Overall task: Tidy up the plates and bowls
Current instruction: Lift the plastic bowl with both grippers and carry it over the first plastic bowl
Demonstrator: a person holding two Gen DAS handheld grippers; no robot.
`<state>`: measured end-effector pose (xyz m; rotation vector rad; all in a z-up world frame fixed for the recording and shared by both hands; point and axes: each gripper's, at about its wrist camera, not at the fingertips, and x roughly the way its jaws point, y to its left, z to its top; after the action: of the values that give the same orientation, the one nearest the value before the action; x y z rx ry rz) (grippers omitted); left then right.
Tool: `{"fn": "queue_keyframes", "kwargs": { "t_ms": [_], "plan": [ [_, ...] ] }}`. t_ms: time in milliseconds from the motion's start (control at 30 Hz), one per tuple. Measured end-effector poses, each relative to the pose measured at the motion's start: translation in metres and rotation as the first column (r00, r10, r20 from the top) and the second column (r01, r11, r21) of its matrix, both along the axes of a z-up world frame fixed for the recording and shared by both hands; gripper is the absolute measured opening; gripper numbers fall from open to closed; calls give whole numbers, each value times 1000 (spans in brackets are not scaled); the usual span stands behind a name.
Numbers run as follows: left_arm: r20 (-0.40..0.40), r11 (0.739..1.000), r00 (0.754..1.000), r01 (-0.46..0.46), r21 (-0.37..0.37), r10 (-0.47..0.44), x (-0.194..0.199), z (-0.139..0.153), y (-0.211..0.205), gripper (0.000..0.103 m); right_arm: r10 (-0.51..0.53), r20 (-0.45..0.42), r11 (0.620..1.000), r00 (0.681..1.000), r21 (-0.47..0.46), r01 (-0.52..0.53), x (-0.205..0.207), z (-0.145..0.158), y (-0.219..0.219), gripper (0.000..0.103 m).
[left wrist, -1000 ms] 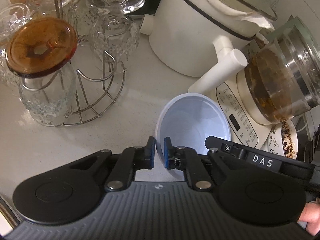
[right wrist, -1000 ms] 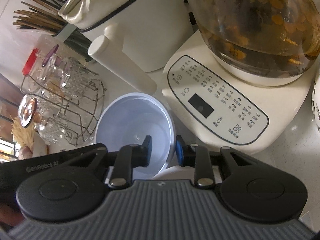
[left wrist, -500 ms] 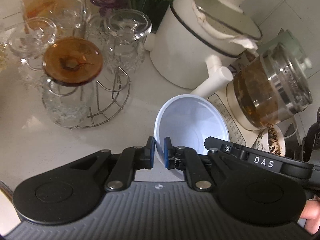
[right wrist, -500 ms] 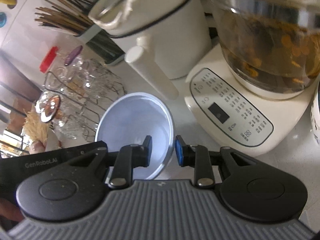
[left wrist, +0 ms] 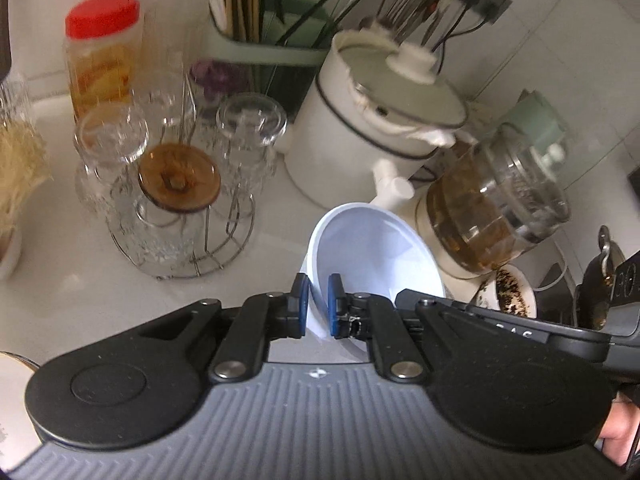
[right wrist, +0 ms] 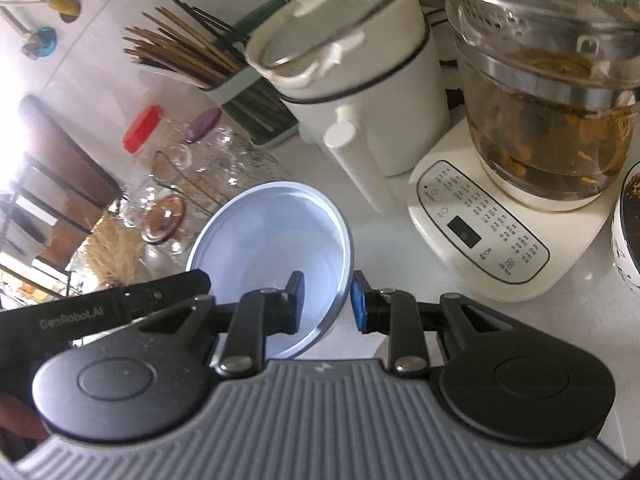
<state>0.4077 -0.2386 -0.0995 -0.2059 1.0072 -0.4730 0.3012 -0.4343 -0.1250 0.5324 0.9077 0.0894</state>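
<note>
A pale blue bowl (left wrist: 376, 248) hangs tilted above the white counter, held from two sides. My left gripper (left wrist: 316, 308) is shut on its near rim, one pad inside and one outside. In the right wrist view the same bowl (right wrist: 272, 232) fills the middle, and my right gripper (right wrist: 326, 306) is shut on its right rim, the dark finger inside and the blue pad outside. Each gripper's black body shows at the edge of the other's view. The bowl looks empty inside.
A wire rack of upturned glasses (left wrist: 176, 208) stands left. Behind the bowl are a white lidded pot (left wrist: 372, 132) with a handle, a glass kettle (left wrist: 496, 204) on a control base (right wrist: 480, 232), a red-lidded jar (left wrist: 104, 48), a utensil holder (left wrist: 264, 32) and a bowl of tea leaves (left wrist: 512, 288).
Both grippers have risen with the blue bowl held between them. The counter things now look smaller and lower, and the wall and utensil holder have come into view.
</note>
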Motion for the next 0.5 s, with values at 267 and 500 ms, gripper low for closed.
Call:
{"fn": "queue_keyframes", "kwargs": {
  "t_ms": [267, 500],
  "plan": [
    [49, 1000, 999, 11, -19, -10, -17, 21, 17, 11, 11, 26, 1000, 1000, -13, -11, -14, 18, 14, 28],
    [61, 1000, 998, 1, -28, 0, -30, 24, 37, 11, 39, 36, 999, 999, -35, -38, -21, 24, 34, 28]
  ]
}}
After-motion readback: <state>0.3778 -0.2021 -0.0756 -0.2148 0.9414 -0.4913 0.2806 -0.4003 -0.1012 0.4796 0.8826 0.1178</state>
